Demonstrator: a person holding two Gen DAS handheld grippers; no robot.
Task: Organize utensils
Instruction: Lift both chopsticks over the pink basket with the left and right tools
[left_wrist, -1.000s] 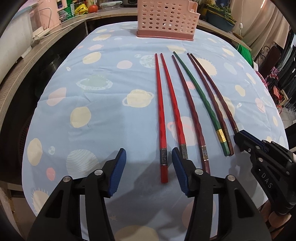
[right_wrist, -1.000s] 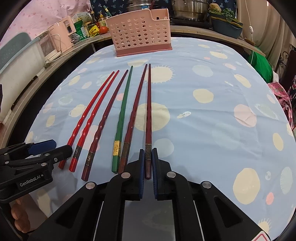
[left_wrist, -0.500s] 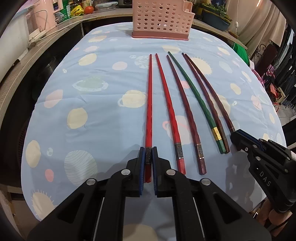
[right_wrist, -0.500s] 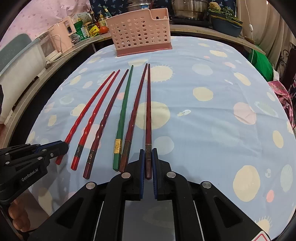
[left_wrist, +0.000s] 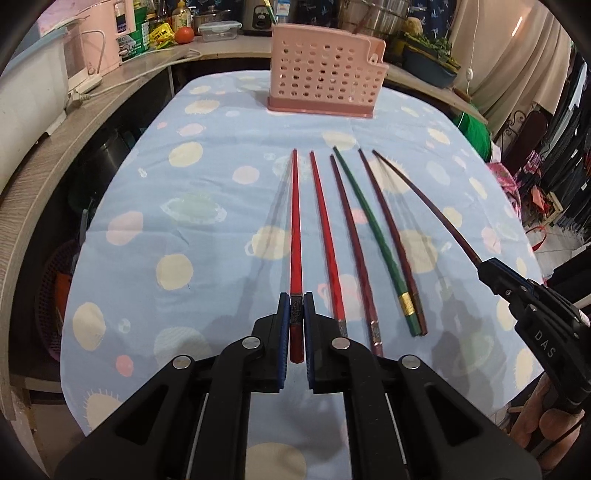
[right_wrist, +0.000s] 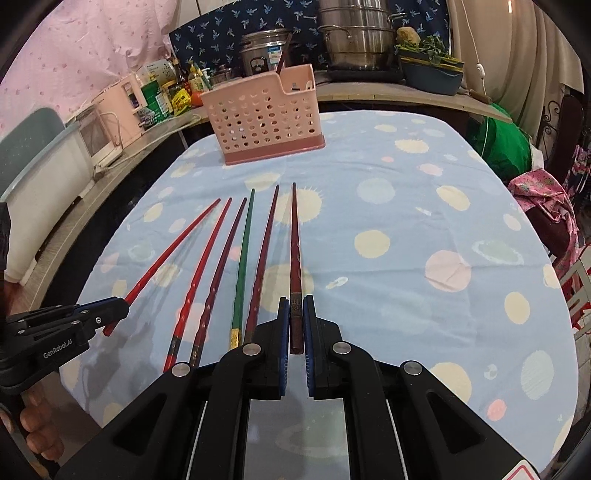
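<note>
Each gripper is clamped on one chopstick near its thick butt end. The left gripper (left_wrist: 296, 317) pinches the bright red chopstick (left_wrist: 294, 236), and the right gripper (right_wrist: 295, 317) pinches the dark brown chopstick (right_wrist: 294, 254). Both sticks seem lifted clear of the blue tablecloth (left_wrist: 147, 206), judging by the shadows beside them, though the fisheye makes the gap hard to read. Four more chopsticks lie side by side on the cloth between the two held ones: a second red one (left_wrist: 327, 240), a maroon one (left_wrist: 354, 251), a green one (left_wrist: 373, 236) and another brown one (left_wrist: 391, 236). The pink perforated basket (left_wrist: 325, 81), likely where they belong, stands upright at the far end, well apart from the row. The main risk is the hold itself: gripped at one end, a long thin stick can pivot or droop between the pads, so its tip may catch the basket's rim instead of dropping in. The two sticks could also cross and knock each other if both hands converge on the basket together.
</note>
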